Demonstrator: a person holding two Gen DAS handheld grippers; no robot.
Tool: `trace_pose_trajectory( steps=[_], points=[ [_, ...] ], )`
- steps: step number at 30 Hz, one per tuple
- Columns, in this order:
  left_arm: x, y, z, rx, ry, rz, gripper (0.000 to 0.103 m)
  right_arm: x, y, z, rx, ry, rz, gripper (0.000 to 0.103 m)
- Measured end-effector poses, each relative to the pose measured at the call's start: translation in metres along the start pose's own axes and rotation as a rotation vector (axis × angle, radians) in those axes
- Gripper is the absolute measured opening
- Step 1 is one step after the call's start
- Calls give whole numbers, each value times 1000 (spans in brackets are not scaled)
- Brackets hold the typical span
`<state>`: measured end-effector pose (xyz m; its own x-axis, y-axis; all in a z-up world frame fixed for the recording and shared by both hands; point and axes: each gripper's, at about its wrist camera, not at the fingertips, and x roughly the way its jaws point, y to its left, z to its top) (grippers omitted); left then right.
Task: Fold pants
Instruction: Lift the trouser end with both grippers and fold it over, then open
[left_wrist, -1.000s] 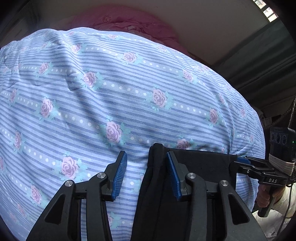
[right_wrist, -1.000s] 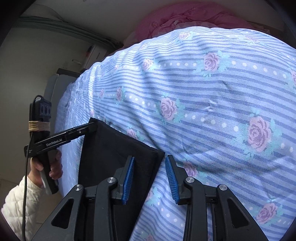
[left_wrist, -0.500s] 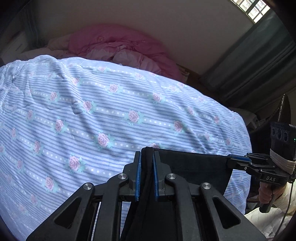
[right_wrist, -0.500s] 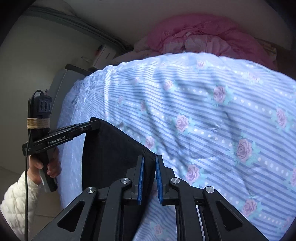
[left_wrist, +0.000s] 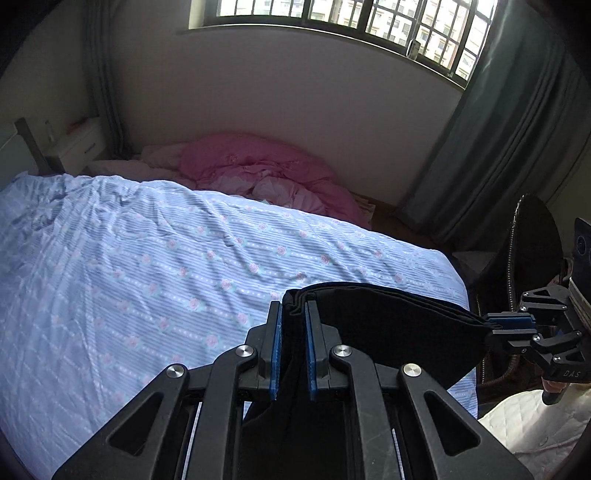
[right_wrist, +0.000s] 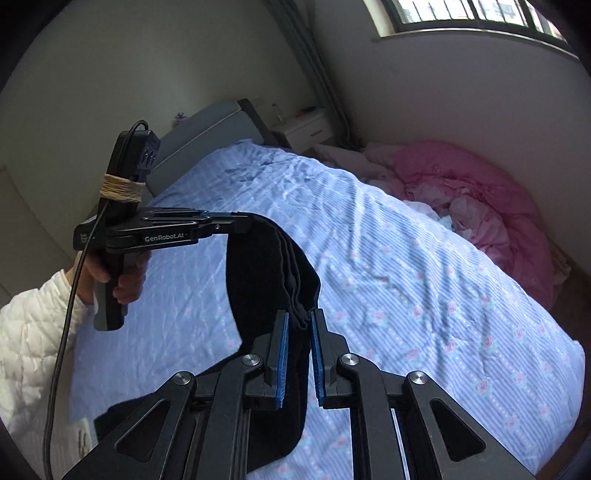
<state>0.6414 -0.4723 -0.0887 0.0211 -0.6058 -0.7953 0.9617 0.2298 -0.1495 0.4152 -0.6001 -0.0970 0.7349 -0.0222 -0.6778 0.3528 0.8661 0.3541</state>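
Observation:
The black pants (left_wrist: 388, 321) hang in the air above the bed, stretched between both grippers with several stacked layers showing along the top edge. My left gripper (left_wrist: 293, 308) is shut on one end of that edge. My right gripper (right_wrist: 298, 318) is shut on the other end; the pants (right_wrist: 266, 273) sag between the two and drape down below the jaws. Each gripper shows in the other's view: the right one (left_wrist: 513, 326) at the far right, the left one (right_wrist: 236, 224) at the left, held by a hand in a white quilted sleeve.
The bed with a blue striped rose-print sheet (left_wrist: 147, 266) lies below. A pink quilt (left_wrist: 266, 170) is heaped at the far end by the wall. A white nightstand (left_wrist: 77, 144) and grey headboard (right_wrist: 207, 133) stand to the left; dark curtains (left_wrist: 498, 147) and a chair (left_wrist: 532, 243) to the right.
Both grippers closed on the pants' edge, then lifted the pants well up off the sheet. The views now take in the whole bed, wall and window.

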Motion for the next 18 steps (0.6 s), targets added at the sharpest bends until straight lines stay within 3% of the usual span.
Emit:
trace_pose_trajectory(
  steps=[3, 9, 13, 18],
  points=[
    [-43, 6, -43, -52, -18, 43, 12, -12, 53, -16, -104, 12, 43, 13],
    [-103, 26, -147, -161, -23, 119, 12, -10, 148, -72, -238, 125, 169, 13],
    [-116, 47, -215, -219, 2, 135, 12, 9, 201, -120, -315, 203, 216, 13],
    [-109, 71, -287, -302, 37, 125, 12, 45, 247, -176, -390, 300, 206, 13]
  ],
)
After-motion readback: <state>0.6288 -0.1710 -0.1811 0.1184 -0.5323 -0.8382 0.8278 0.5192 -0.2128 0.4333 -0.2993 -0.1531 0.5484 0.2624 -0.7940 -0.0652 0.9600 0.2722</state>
